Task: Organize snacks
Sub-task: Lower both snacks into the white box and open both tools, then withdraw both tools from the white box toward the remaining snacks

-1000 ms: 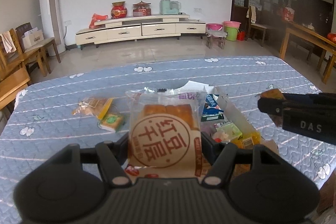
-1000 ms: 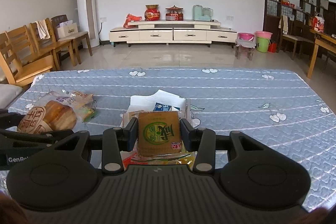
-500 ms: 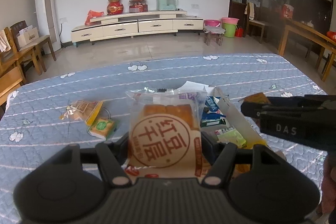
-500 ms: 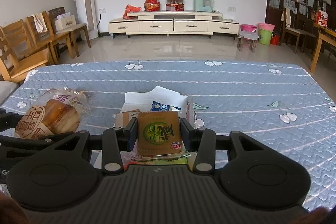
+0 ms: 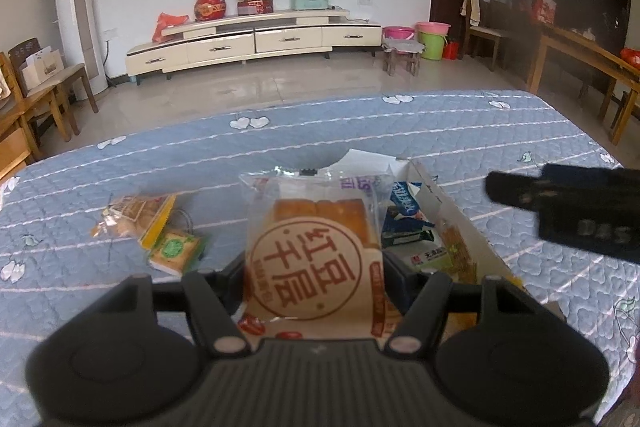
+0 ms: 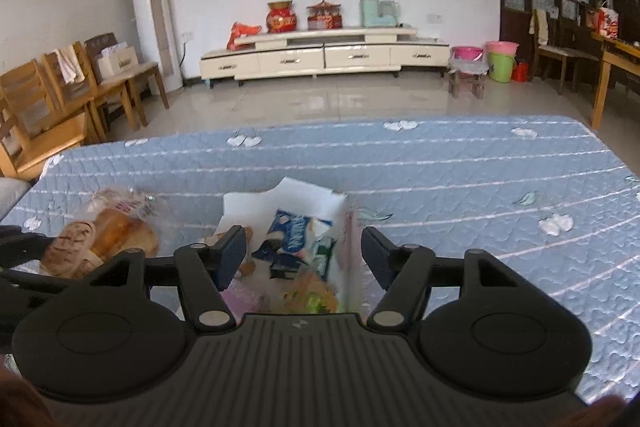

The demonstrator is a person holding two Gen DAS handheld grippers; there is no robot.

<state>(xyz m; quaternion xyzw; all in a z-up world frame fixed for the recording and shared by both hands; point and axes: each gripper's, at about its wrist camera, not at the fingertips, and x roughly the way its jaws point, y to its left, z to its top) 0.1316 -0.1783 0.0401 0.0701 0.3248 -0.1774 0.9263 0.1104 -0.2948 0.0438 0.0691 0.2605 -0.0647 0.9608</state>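
Two loose snacks [image 5: 154, 227] (one box [image 5: 472, 227]).

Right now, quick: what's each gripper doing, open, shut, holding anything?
Left gripper: shut on the bread packet.
Right gripper: open, fingers have just been opening, nothing between them, above the snack box.

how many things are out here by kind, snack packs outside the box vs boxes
snack packs lying loose on the cloth: 2 (clear pastry bag, green-label pack)
snack packs held: 1 (bread pack in the left gripper)
box: 1
total: 4
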